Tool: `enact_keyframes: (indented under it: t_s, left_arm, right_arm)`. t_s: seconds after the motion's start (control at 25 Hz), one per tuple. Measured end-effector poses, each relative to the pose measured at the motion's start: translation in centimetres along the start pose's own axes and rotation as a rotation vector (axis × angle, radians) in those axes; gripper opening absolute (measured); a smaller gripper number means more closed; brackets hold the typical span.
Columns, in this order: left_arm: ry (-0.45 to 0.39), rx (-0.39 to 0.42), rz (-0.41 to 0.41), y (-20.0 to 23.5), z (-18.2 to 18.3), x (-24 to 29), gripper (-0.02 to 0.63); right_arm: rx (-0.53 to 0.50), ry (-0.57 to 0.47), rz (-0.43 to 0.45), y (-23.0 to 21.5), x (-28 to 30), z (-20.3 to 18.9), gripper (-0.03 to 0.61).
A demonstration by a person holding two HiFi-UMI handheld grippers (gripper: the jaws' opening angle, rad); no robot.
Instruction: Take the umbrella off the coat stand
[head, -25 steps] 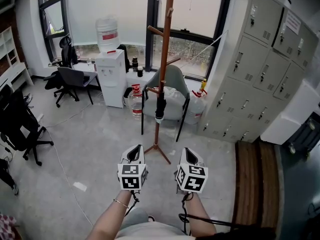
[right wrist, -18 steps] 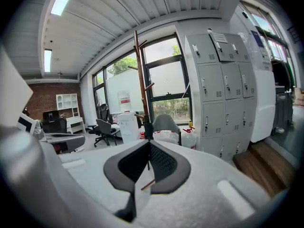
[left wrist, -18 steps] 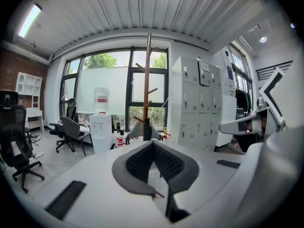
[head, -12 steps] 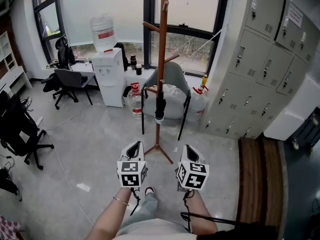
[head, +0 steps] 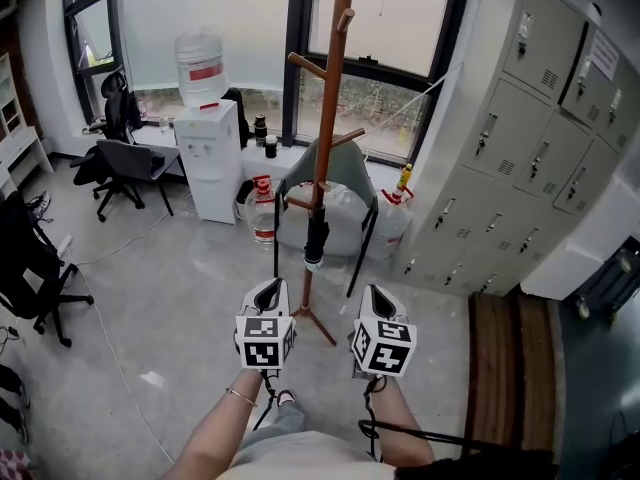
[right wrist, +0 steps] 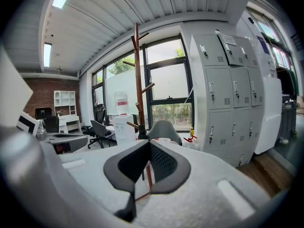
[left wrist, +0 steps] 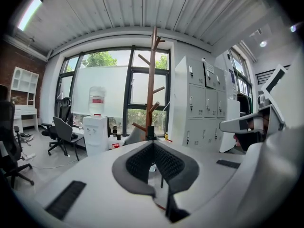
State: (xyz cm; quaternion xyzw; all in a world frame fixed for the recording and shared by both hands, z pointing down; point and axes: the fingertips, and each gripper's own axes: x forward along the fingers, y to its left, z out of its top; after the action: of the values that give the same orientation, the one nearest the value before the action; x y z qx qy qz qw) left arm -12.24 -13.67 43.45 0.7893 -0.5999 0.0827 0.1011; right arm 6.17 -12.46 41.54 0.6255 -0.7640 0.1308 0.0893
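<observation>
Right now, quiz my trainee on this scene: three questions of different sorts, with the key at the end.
1. True or false: the umbrella hangs on the coat stand.
2. In the head view, what stands left of the coat stand? A) lockers B) water dispenser C) ladder
3. Fill in: the left gripper and right gripper both have their jaws ___, with nothing between them.
Key: 1 true; 2 B; 3 shut.

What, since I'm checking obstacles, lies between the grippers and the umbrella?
Head view: only bare floor and the coat stand's feet, from left gripper and right gripper to umbrella.
</observation>
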Motion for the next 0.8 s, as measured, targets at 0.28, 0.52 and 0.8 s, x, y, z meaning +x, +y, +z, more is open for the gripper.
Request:
enact_keyframes:
  t_s: [0.28,0.52,0.8]
  left_arm:
    - [-0.014,0.006,-0.008,1.7,2.7,5.5,0.005]
    - [-0.002,0.011,-0.009,3.1,3.6,9.6,0.005]
    - [0.03,0.017,-0.023,3.8,3.9,13.5,0.005]
  right_arm:
    - [-0.006,-0.015,-0.007,-0.8,5.2,3.0,0.005]
    - [-0.003,-0.004,-0.017,-1.4,9.5,4.2,0.005]
    - [0.011,0.019,-0.033,-2.4,12.3,4.6,0.005]
